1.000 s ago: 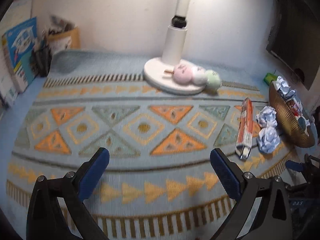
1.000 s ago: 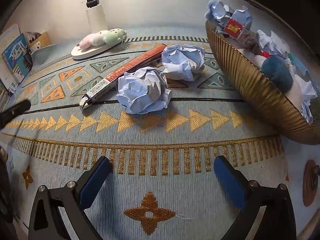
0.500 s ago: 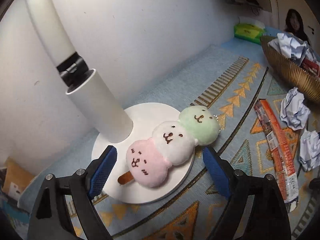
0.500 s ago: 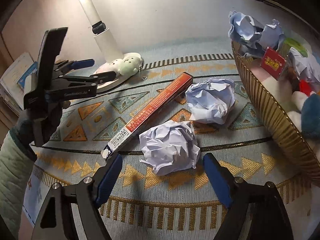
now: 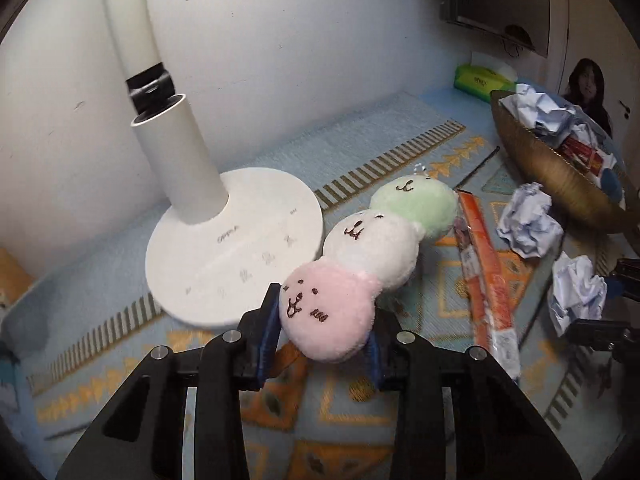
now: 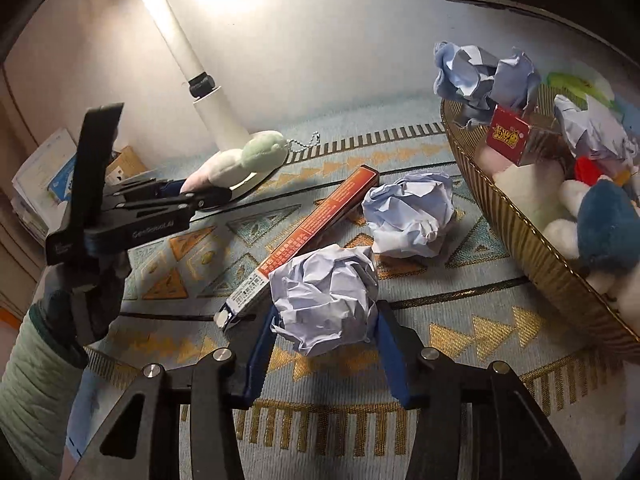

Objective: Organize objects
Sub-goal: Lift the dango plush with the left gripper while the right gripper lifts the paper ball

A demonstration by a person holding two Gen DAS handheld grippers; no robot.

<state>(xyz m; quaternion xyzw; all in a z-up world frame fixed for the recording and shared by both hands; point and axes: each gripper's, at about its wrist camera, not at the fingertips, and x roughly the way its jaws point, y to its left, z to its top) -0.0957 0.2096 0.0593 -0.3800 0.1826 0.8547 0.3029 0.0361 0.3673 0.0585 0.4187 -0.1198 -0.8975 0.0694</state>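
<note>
Both tongs have just been closing: the left tongs (image 5: 325,334) now clamp the pink end ball of the three-ball plush skewer (image 5: 370,256), which lies beside the lamp base (image 5: 224,248), and the right tongs (image 6: 325,344) pinch the nearer crumpled paper ball (image 6: 324,300) on the woven worktop cloth (image 6: 460,344). Risk: soft pile compresses, so the end-held plush may droop or slip; springy creased paper may pop free before reaching the ribbed gold bowl (image 6: 520,220).

left gripper (image 6: 208,196) side: "GenRobot.AI"
lamp base (image 5: 234,248): tiny word, can't read it
red box (image 6: 506,136) in the basket: yellow logo, unreadable
</note>
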